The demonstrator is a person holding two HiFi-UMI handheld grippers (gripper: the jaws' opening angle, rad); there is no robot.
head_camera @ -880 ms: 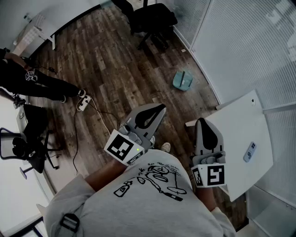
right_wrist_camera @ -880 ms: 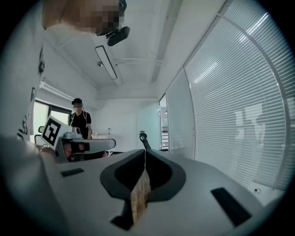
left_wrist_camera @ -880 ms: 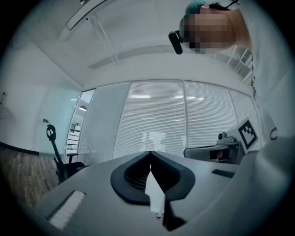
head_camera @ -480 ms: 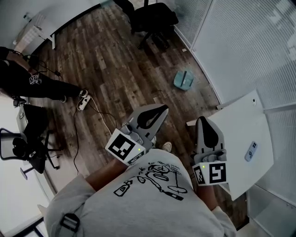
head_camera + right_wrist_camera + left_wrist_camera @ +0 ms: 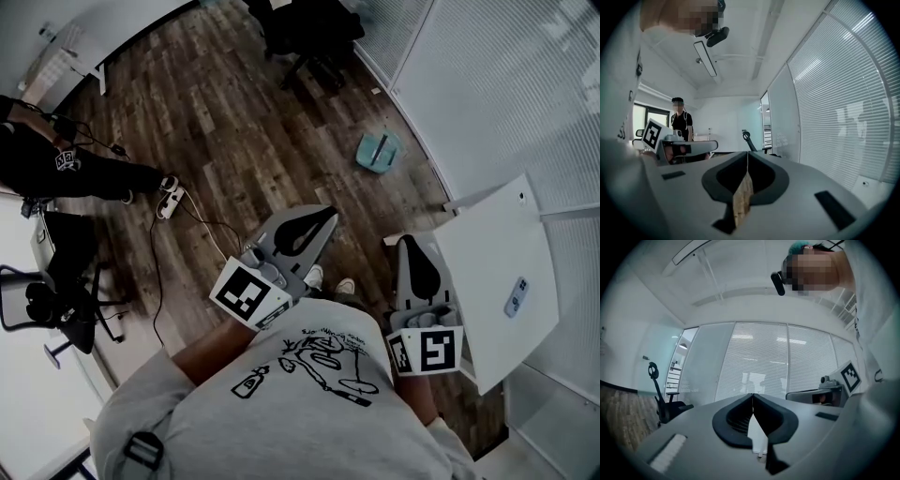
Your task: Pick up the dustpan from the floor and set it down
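Note:
The teal dustpan [image 5: 378, 151] lies on the dark wood floor close to the glass wall, well ahead of both grippers. My left gripper [image 5: 325, 215] is held level in front of the person's chest, jaws shut with nothing between them. My right gripper [image 5: 410, 243] is beside the white table's corner, also shut and empty. In the left gripper view the left gripper [image 5: 752, 395] faces the blinds, its jaws meeting at the tip. The right gripper [image 5: 747, 153] shows its jaws closed in the right gripper view. Neither gripper view shows the dustpan.
A white table [image 5: 490, 246] with a small device [image 5: 515, 297] stands at the right. A black office chair [image 5: 302, 26] is beyond the dustpan. A person in black [image 5: 66, 169], a power strip [image 5: 170, 201] with cable and a second chair [image 5: 52, 302] are at the left.
The person wearing the camera has stepped slightly forward, both shoes now showing. Both grippers keep their pose and stay shut. The person at the left shifted a little.

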